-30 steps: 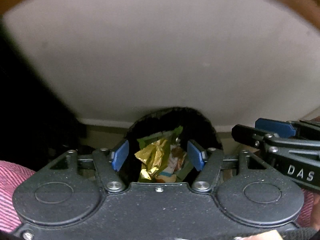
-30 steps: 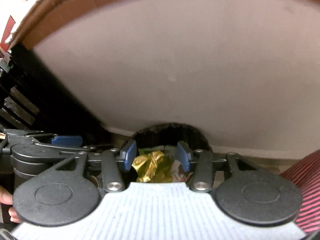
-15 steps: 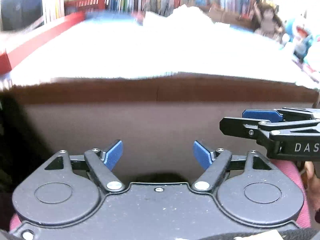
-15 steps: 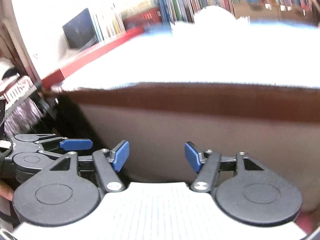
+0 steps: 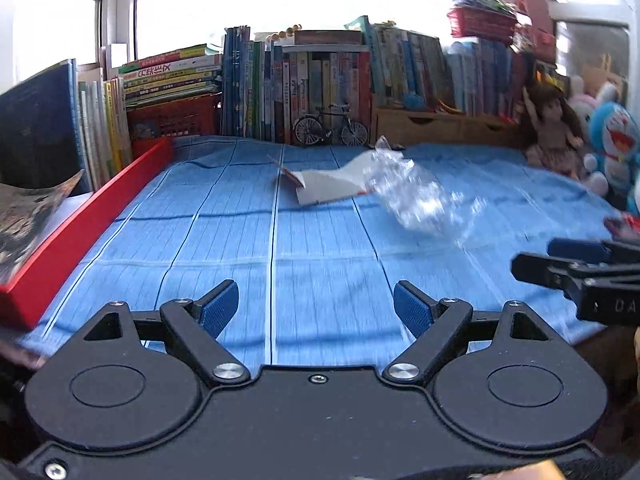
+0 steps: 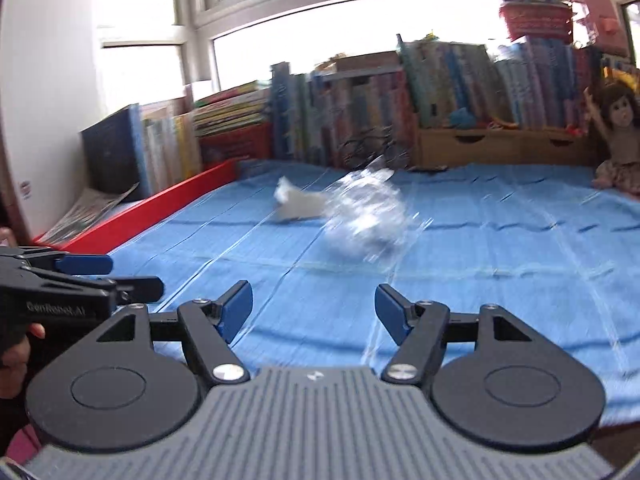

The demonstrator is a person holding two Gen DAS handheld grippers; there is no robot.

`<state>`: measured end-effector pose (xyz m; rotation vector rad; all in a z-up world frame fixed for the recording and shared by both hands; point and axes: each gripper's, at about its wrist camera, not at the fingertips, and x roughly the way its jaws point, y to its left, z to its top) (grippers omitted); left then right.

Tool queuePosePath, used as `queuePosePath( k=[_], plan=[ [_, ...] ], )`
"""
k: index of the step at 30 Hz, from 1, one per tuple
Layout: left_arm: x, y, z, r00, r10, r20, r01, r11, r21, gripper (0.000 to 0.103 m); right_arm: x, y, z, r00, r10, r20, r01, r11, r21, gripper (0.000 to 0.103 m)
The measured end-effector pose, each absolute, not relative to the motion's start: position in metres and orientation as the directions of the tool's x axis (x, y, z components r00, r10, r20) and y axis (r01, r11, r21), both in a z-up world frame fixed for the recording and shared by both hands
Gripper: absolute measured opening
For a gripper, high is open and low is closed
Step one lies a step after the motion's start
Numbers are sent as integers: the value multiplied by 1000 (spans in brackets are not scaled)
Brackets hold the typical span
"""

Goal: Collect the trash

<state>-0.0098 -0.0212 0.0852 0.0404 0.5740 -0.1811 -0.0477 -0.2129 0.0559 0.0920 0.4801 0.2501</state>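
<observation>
At the far left a long red bar point(image 5: 80, 224) edges the tabletop with its blue striped cloth point(image 5: 320, 248). My left hand-held gripper point(image 5: 316, 308) hangs over the near edge, its jaws opening with nothing between them. Beyond it, mid-cloth, lies a folded white paper wrapper point(image 5: 328, 186), touching a crumpled clear plastic bag point(image 5: 416, 200) on its right. My right hand-held gripper point(image 6: 314, 312) is likewise opening and empty. A brown-haired doll point(image 5: 554, 132) sits far right.
</observation>
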Motion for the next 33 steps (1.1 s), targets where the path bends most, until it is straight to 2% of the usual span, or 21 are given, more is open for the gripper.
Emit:
queuePosePath(
  k=[5,10,16,20,29,31,33],
  plan=[
    [60,-22,87,829,-155,-538,121,988,-98,84,-9,-231,60,873,209,-440,-167,977,132,86],
    [135,-24,81,821,-168,-546,66,977,-202,84,34,-234,59,878,189,-441,-152,981,116,102],
    [215,-42,60,799,-63,-598,-27,990,-141,84,83,-220,46,851,176,-495,-159,984,78,103],
    [253,-47,40,768,-8,-640,-110,983,-146,84,111,-212,35,827,164,-537,-158,986,57,103],
    [298,-49,14,725,6,-689,-158,975,-158,84,148,-199,11,781,140,-608,-177,984,0,103],
    [303,-52,8,713,-2,-701,-149,977,-155,82,152,-198,7,772,140,-620,-179,984,0,103],
    [305,-55,4,708,0,-707,-150,977,-150,73,155,-197,3,760,142,-634,-185,983,-1,103]
  ],
)
